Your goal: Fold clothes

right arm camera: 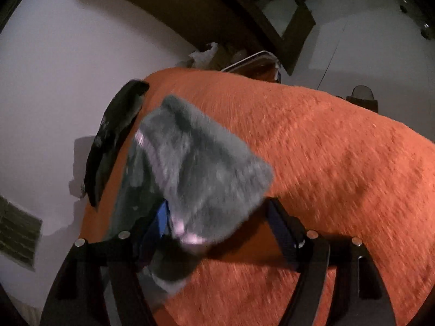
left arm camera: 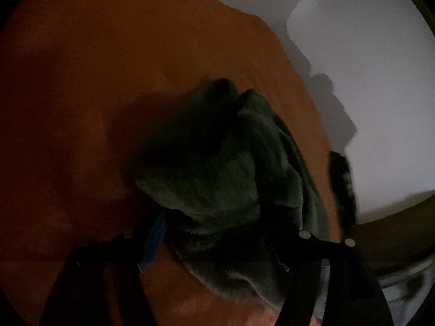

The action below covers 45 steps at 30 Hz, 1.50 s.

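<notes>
A fuzzy grey-green garment point(right arm camera: 201, 168) lies bunched on an orange bedspread point(right arm camera: 326, 149). In the right wrist view it hangs over the jaws of my right gripper point(right arm camera: 217, 231). The left blue pad point(right arm camera: 162, 217) is under the cloth, the right finger point(right arm camera: 282, 233) stands apart, so the jaws look open. In the dim left wrist view the same garment point(left arm camera: 212, 168) fills the space between the fingers of my left gripper point(left arm camera: 217, 233). One blue pad point(left arm camera: 155, 241) shows at its left edge. The cloth hides whether the left jaws pinch it.
A dark garment point(right arm camera: 114, 135) lies along the bed's edge by the white wall point(right arm camera: 68, 68); it also shows in the left wrist view point(left arm camera: 342, 184). A dark wooden frame point(right arm camera: 244, 8) and clutter stand beyond the bed. A vent grille point(right arm camera: 16, 239) is in the wall.
</notes>
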Available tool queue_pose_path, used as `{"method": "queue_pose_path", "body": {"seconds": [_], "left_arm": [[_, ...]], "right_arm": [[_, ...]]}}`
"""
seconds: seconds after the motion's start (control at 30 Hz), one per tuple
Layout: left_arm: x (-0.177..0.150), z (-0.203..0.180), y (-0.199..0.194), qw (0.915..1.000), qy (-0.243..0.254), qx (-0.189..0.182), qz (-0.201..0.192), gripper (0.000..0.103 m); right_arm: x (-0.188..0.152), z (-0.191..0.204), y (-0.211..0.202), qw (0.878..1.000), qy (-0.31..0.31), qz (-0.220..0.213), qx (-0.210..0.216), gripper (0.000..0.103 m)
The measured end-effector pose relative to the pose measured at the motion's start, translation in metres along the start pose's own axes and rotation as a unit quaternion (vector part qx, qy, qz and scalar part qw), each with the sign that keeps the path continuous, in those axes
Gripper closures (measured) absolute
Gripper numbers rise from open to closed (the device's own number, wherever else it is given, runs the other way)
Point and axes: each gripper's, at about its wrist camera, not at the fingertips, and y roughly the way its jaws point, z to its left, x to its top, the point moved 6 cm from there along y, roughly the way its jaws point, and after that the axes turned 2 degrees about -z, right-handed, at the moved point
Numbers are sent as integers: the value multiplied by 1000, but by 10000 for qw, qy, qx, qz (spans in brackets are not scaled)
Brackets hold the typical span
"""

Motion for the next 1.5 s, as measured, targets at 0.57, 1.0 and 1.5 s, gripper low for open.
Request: {"method": "queue_pose_path", "body": {"seconds": [0.57, 1.0, 1.5], "left_arm": [[39, 36, -38, 9980, 345, 238, 478, 94], [39, 114, -153, 9905, 811, 1053, 355, 57], [81, -33, -112, 9816, 1238, 1234, 766, 45]], "right_arm": [[-9, -2, -61, 9990, 2, 357, -283, 90], [14, -15, -79, 9786, -1223, 799, -1449, 49], [34, 45, 31, 9351, -3015, 1470, -1146, 52]]}}
